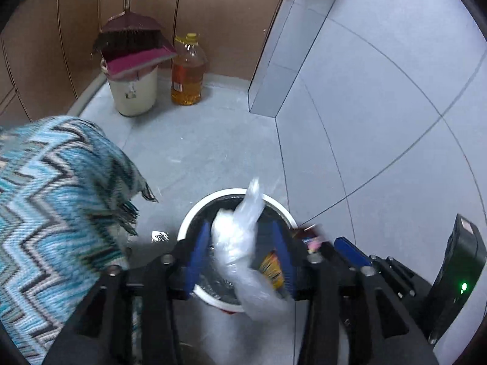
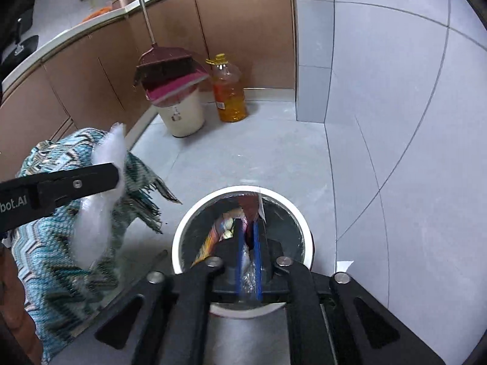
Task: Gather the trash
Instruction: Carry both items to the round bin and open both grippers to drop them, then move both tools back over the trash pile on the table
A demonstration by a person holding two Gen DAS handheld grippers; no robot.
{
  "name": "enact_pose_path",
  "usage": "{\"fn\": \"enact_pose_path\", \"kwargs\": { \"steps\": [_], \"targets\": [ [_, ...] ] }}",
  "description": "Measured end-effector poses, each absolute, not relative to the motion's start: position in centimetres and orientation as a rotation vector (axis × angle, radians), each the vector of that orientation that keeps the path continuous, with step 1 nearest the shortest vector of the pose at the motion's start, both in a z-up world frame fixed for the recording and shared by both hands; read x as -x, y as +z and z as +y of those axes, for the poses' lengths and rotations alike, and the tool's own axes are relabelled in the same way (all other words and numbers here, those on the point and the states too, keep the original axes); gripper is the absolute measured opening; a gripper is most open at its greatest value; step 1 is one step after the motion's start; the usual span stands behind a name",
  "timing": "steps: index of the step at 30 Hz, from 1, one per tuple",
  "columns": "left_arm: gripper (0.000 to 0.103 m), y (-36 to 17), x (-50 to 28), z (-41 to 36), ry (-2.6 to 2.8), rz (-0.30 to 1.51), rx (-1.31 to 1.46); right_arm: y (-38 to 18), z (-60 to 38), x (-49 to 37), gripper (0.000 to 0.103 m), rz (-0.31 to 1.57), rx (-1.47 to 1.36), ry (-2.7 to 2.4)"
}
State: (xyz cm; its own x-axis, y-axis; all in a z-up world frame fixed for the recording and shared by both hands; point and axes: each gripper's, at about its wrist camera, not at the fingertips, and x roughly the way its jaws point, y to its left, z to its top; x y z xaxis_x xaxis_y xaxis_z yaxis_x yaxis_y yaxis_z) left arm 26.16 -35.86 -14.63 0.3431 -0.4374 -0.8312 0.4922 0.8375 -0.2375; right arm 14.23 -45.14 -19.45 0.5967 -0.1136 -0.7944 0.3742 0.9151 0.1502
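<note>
A round white-rimmed trash bin with a dark liner stands on the grey floor, also in the right wrist view. My left gripper has its blue fingers wide apart around a clear plastic bag that hangs over the bin. In the right wrist view the left gripper and the bag show at the left, blurred. My right gripper is shut on a colourful snack wrapper inside the bin's mouth; it also shows in the left wrist view. More wrappers lie in the bin.
A blue zigzag cloth drapes at the left, close to the bin. A cream bin with a broom and dustpan and a bottle of oil stand against brown cabinets. A tiled wall is on the right.
</note>
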Motion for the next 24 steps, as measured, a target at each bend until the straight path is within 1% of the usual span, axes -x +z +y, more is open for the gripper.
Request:
{"fn": "enact_pose_path", "kwargs": {
  "steps": [1,5,9,16,18,21,24],
  "targets": [
    [0.045,-15.0,-26.3,-36.2,-0.602,1.066,-0.057,-19.8,-45.4,-14.4,0.029,0.893,-0.32,-0.289],
    [0.045,-15.9,-26.3,-36.4,-0.605,1.085,-0.051,-20.0,-45.9,-14.3,0.03,0.893,-0.326,-0.299],
    [0.046,-14.7,-25.2,-35.1,-0.603,1.042,-0.05,-19.0,-46.0,-13.1,0.03,0.879,-0.326,-0.311],
    [0.045,-10.0,-21.7,-29.8,-0.531,0.919,-0.052,-14.7,-44.0,-11.0,0.031,0.802,-0.332,-0.266],
    [0.045,-8.4,-20.6,-27.7,-0.503,0.884,-0.044,-13.3,-42.9,-10.3,0.032,0.774,-0.327,-0.238],
    [0.045,-6.0,-18.9,-24.5,-0.47,0.837,-0.027,-11.4,-40.9,-9.5,0.037,0.74,-0.32,-0.193],
    [0.045,-4.0,-16.8,-20.8,-0.438,0.794,-0.006,-9.4,-38.6,-8.6,0.038,0.707,-0.308,-0.142]
  ]
}}
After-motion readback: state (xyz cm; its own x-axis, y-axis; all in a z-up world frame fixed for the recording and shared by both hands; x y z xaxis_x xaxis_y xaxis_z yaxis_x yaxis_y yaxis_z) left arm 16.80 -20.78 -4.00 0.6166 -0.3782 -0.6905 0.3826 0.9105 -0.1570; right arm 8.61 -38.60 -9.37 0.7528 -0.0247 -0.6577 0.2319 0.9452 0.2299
